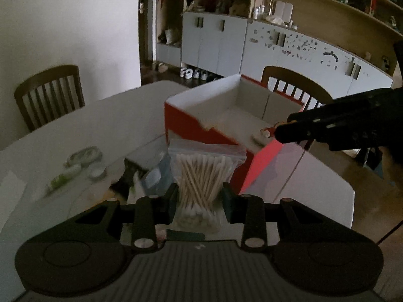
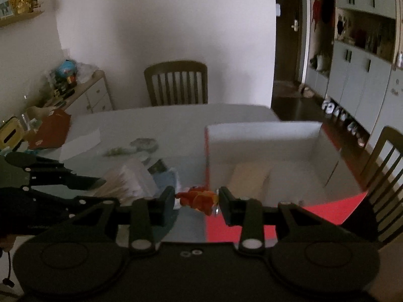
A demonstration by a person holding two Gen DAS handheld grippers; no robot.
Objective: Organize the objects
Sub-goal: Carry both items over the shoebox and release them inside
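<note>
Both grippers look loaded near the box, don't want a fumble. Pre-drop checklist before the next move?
1. left gripper holds the bag of cotton swabs: ok.
2. right gripper holds the small red-orange toy: ok.
3. red box open, no lid: ok.
4. Free floor space in the box: ok, only a few small items inside.
5. Right gripper over the box: ok, at its near edge.
6. Bag over the box: not ok, short of its wall.
7. Bag zip sealed: cannot tell.
</note>
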